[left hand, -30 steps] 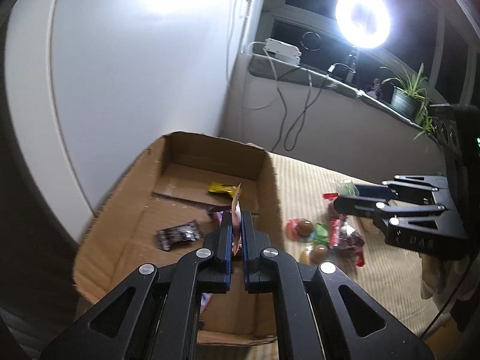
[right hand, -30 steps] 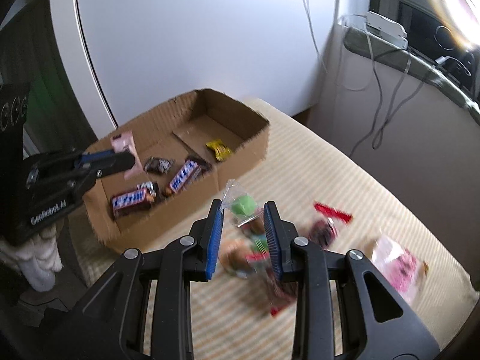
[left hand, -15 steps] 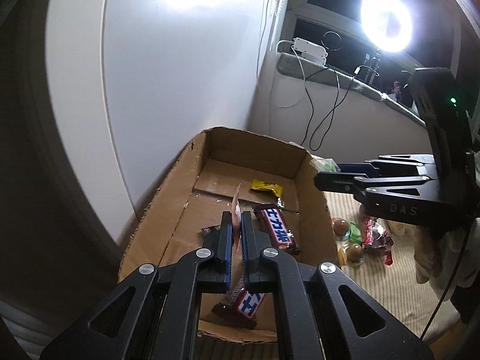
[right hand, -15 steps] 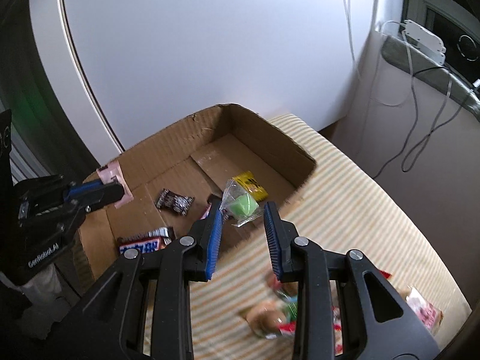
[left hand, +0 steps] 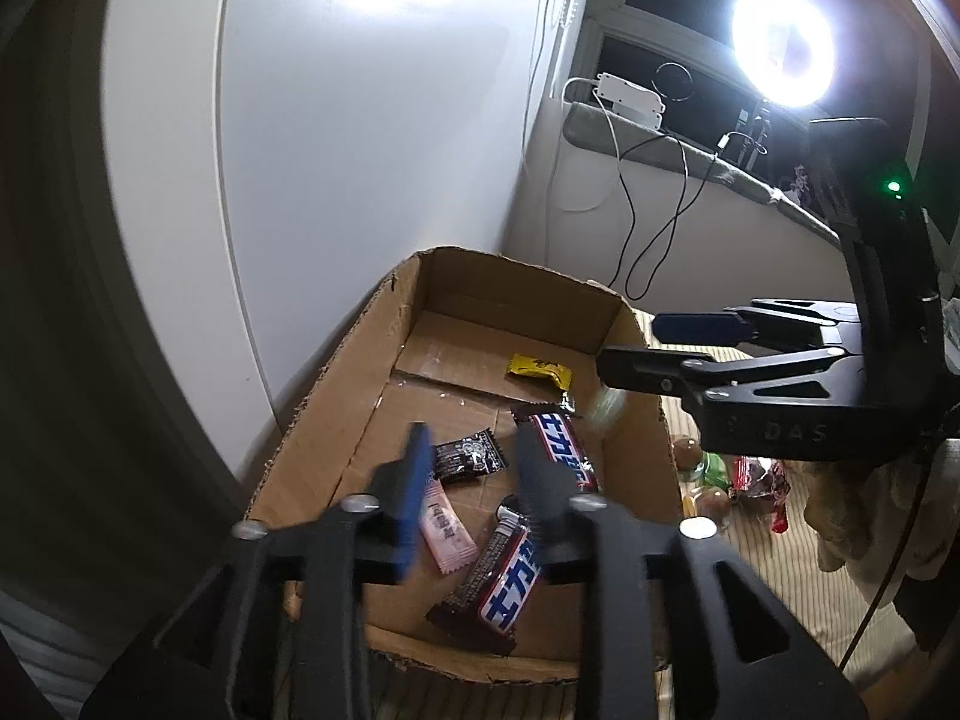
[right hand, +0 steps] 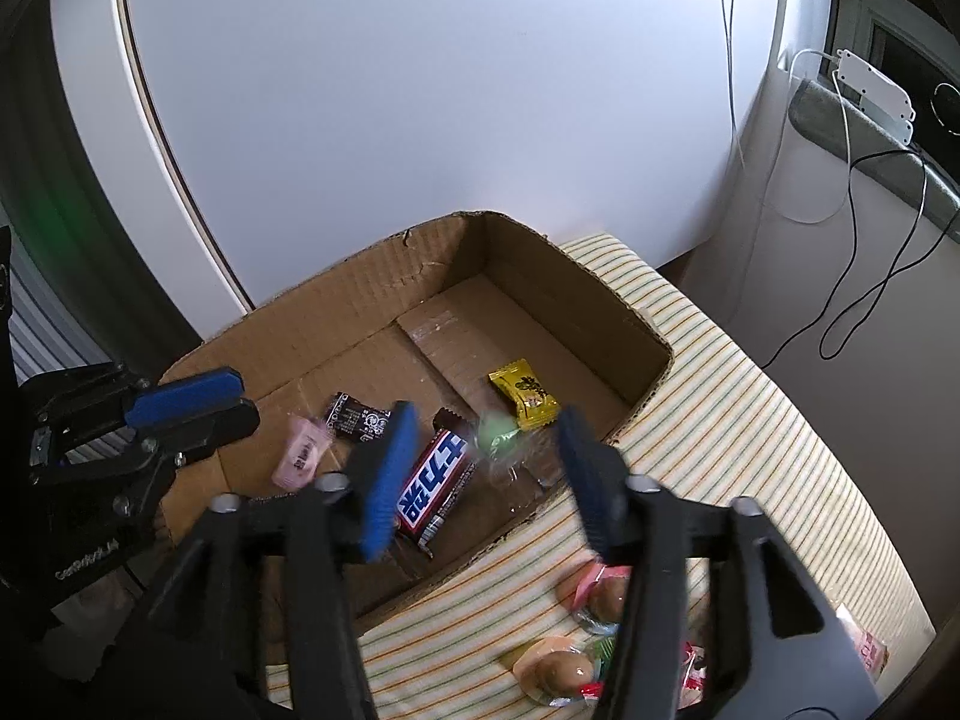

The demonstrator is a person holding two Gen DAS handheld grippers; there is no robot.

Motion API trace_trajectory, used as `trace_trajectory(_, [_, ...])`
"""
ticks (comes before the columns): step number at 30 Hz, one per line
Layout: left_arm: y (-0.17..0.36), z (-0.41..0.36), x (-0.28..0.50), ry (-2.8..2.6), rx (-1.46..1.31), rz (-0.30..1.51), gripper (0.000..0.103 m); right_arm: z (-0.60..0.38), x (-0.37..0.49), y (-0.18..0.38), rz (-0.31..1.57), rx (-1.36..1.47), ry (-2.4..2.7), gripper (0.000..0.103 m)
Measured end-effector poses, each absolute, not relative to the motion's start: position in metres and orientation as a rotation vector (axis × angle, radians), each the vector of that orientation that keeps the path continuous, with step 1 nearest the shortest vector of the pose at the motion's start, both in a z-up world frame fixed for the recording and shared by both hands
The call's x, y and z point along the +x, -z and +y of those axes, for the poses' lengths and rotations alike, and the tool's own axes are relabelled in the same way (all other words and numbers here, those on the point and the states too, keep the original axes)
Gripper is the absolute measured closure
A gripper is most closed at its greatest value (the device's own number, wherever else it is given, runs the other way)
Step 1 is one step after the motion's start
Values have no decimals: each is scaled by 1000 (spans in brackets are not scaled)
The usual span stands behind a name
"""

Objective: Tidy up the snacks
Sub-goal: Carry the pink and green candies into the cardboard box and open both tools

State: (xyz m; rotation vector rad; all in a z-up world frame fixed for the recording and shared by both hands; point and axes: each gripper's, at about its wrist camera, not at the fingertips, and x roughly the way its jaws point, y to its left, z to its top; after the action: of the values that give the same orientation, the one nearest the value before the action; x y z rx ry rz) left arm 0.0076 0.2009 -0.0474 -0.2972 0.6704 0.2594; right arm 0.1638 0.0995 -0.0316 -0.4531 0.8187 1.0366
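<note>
snacks (right hand: 433, 481) in shiny wrappers fill cardboard box (right hand: 384, 294), both hand-held grippers opening, empty

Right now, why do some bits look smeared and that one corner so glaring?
Left wrist view: the ring light blows out to white, and the left gripper smears as its jaws open. Right wrist view: the right gripper, also opening, is blurred, as is the green candy loose between its fingers; the fisheye bends the cardboard box.

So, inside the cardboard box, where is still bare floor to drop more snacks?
The far end of the cardboard box, behind the yellow candy, is bare. The near half is crowded: chocolate bars, a dark candy and a pink packet.
</note>
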Motion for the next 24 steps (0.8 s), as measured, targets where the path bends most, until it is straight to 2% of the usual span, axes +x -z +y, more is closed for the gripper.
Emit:
trace_trajectory(4, [46,198,6,-257,-294,669,71,97,162,28,807,-456,-1030,39])
trace_trajectory(7, [44,193,6,-247,-289,664,71,92,162,24,798,-456,-1022,25])
trace_trajectory(18, [30,150,12,-152,-255,637,71,24,172,1,765,-394,-938,25])
trace_trajectory(24, [31,114,22,-70,-221,647,71,-24,180,6,794,-371,-884,25])
